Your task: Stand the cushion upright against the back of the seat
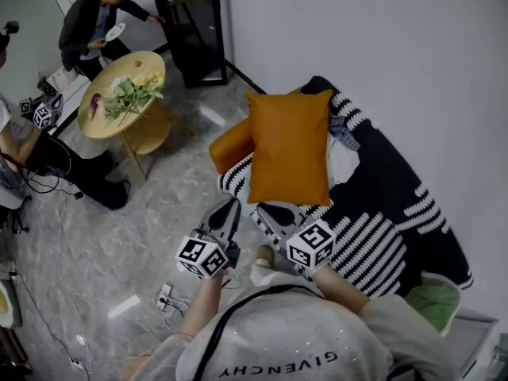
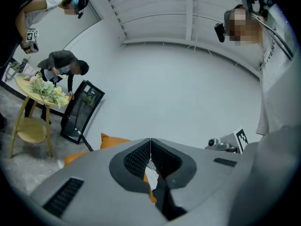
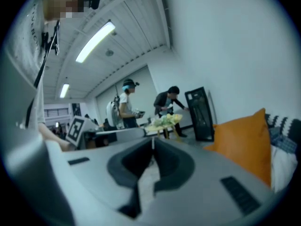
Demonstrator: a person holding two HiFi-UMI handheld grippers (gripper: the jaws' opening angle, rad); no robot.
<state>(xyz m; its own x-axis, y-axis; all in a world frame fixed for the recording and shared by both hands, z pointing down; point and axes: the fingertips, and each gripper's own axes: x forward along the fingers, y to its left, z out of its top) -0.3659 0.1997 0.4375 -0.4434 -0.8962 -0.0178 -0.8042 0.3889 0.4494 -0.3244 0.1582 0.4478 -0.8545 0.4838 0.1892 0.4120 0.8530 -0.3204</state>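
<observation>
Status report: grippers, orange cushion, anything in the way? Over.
Both shut, empty: left gripper, right gripper. Orange cushion on striped seat, seemingly leaning on its back, ungripped. Nothing in the way.

"GIVENCHY" is printed across the person's shirt [image 1: 286, 333].

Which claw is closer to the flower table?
Left. The left claw is down-right of the table; the right claw is farther right, just below the cushion.

The person wore a pale grey sweatshirt [image 1: 295, 341] with black lettering, a thin black strap [image 1: 225, 325] running over it. The left gripper [image 2: 150, 143] and right gripper [image 3: 153, 144] were smooth grey shells with dark meshed pads, each bearing a white cube [image 1: 202, 257] of black square markers.
</observation>
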